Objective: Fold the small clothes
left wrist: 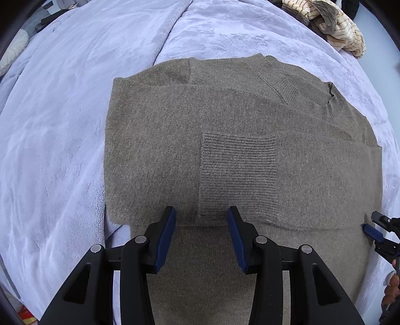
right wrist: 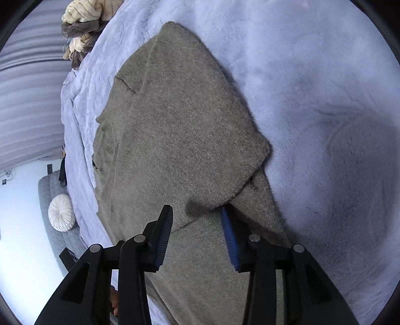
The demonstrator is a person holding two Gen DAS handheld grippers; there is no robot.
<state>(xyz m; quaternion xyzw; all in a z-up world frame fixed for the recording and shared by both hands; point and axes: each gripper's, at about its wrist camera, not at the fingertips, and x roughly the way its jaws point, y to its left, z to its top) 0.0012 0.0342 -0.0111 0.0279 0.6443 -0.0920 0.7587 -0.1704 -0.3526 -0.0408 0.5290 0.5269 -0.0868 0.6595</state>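
A grey knit sweater (left wrist: pixel 175 140) lies flat on a pale lilac fleece blanket (left wrist: pixel 55 150), sleeves folded across its chest, a ribbed cuff (left wrist: pixel 237 172) in the middle and the collar (left wrist: pixel 305 92) at the upper right. My left gripper (left wrist: pixel 201 215) is open, just above the folded sleeve's lower edge. My right gripper (right wrist: pixel 196 212) is open at the sweater's (right wrist: pixel 175 125) side edge; its right finger (right wrist: pixel 228 232) is tucked under the folded layer. It also shows in the left wrist view (left wrist: pixel 375 231) at the far right.
A heap of cream and brown striped clothes (left wrist: pixel 335 25) lies at the blanket's far right corner, also in the right wrist view (right wrist: pixel 82 22). A grey quilted headboard and a round white cushion (right wrist: pixel 61 212) stand beyond the bed's edge (right wrist: pixel 75 150).
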